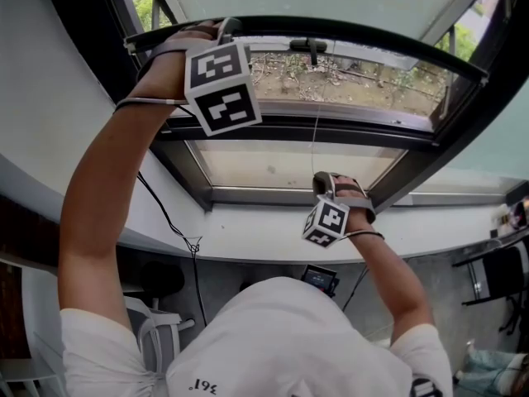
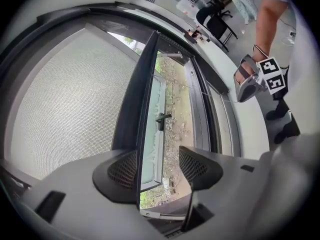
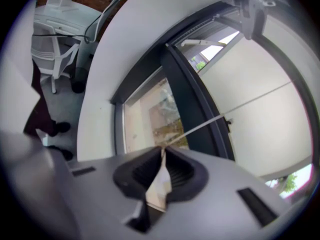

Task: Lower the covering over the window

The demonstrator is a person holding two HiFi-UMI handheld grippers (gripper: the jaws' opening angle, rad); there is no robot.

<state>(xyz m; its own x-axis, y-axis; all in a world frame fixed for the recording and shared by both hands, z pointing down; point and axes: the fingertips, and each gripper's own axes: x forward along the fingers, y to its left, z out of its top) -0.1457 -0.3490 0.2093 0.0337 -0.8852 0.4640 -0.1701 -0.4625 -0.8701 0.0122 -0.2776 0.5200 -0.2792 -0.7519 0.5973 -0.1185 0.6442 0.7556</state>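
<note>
Black pads [image 3: 135, 173] of the right tool [image 3: 162, 170] are clenched on the white pull cord [image 3: 210, 120]. The cord runs taut from the jaws toward the upper right of the right gripper view. In the head view this tool sits at centre right, just above the sill [image 1: 248, 240].

The left tool [image 2: 157, 166] is released, with its jaws standing wide apart. The dark bottom bar [image 2: 145, 89] of the covering passes between them, close to the pad at picture left. It is not clamped, and contact with that pad cannot be confirmed.

The covering [image 2: 65, 94], a grey mesh, fills the left half of the left gripper view. In the head view it occupies only the upper edge of the frame.

Status, as judged:
- Done: cord gripped; bar within reach of the left tool; covering drawn over the top part of the window [image 1: 347, 81].
- Left: the open sash and the lower pane [image 1: 289, 165] are uncovered. The bar has most of its travel to make before it reaches the sill.
</note>
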